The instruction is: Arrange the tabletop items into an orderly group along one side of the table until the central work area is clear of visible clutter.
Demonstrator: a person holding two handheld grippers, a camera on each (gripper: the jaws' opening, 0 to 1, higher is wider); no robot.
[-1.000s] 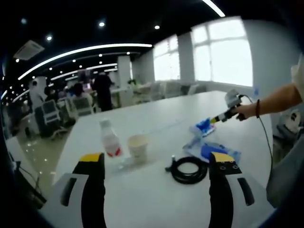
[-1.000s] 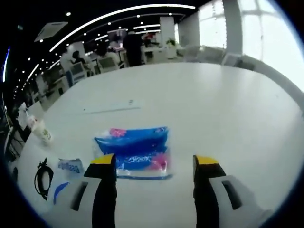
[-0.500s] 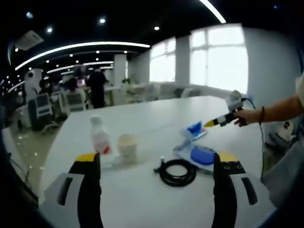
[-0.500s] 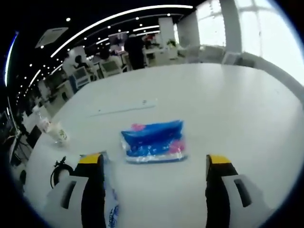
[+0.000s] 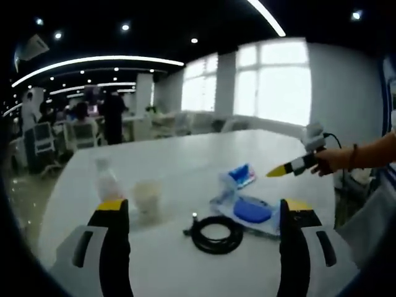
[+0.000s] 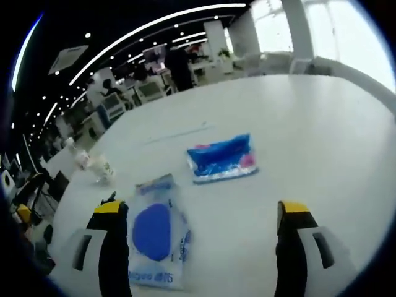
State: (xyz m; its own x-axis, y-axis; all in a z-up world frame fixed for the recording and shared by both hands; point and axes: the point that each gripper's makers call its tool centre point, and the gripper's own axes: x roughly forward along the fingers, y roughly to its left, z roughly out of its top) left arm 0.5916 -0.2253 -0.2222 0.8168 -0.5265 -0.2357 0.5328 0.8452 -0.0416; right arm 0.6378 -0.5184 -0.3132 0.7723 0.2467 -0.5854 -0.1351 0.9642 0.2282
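A blue tissue pack lies flat on the white table, well ahead of my right gripper, which is open and holds nothing. A white pouch with a blue oval lies beside its left jaw. In the left gripper view the pouch, the tissue pack, a black coiled cable, a paper cup and a clear bottle sit in front of my open left gripper. A hand holds the right gripper above the table beyond the pouch.
The cup and bottle stand near the table's left edge in the right gripper view. A thin pale strip lies further back. Office chairs, desks and people are beyond the table; windows light the far side.
My right gripper has drawn back from the tissue pack and its jaws stand wider apart; the pouch has come into its view. The left view has shifted, with the items now nearer and more central.
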